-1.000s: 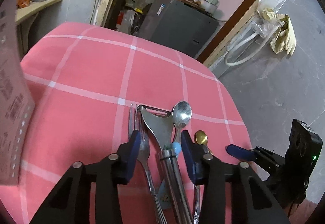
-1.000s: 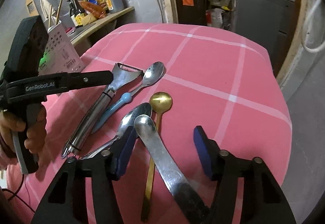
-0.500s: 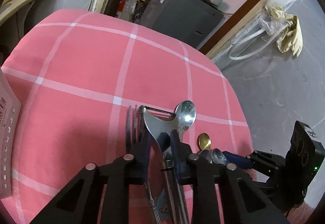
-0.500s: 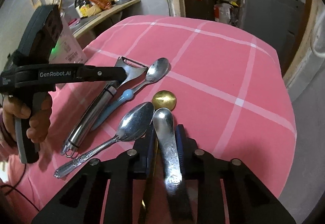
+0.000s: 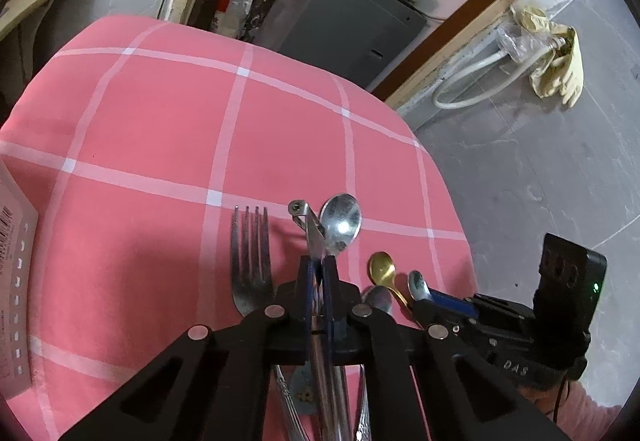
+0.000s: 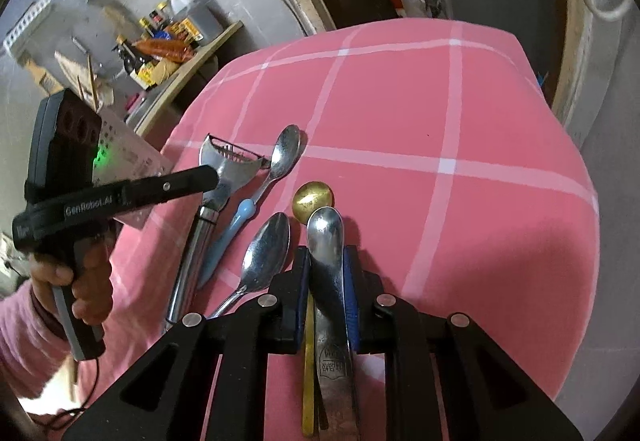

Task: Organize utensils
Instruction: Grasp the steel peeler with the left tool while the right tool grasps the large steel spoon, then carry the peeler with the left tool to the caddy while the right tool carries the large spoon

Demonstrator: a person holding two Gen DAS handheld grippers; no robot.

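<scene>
Utensils lie on a pink checked tablecloth (image 5: 168, 129). My left gripper (image 5: 319, 273) is shut on a steel peeler (image 5: 310, 229), turned on edge; it also shows in the right wrist view (image 6: 224, 169). A fork (image 5: 250, 253) lies left of it, a blue-handled spoon (image 5: 340, 225) right of it. My right gripper (image 6: 326, 269) is shut on a flat steel spoon (image 6: 325, 237). A gold spoon (image 6: 313, 197) lies under it and a silver spoon (image 6: 266, 253) to its left.
A white perforated utensil holder (image 5: 12, 281) stands at the left table edge; it shows behind the left gripper in the right wrist view (image 6: 128, 153). A shelf with bottles (image 6: 184, 29) and a grey cabinet (image 5: 344, 29) stand beyond the table.
Both grippers went from open to shut: the left on the peeler, now turned on edge, the right on the flat steel spoon. Both have lifted slightly.
</scene>
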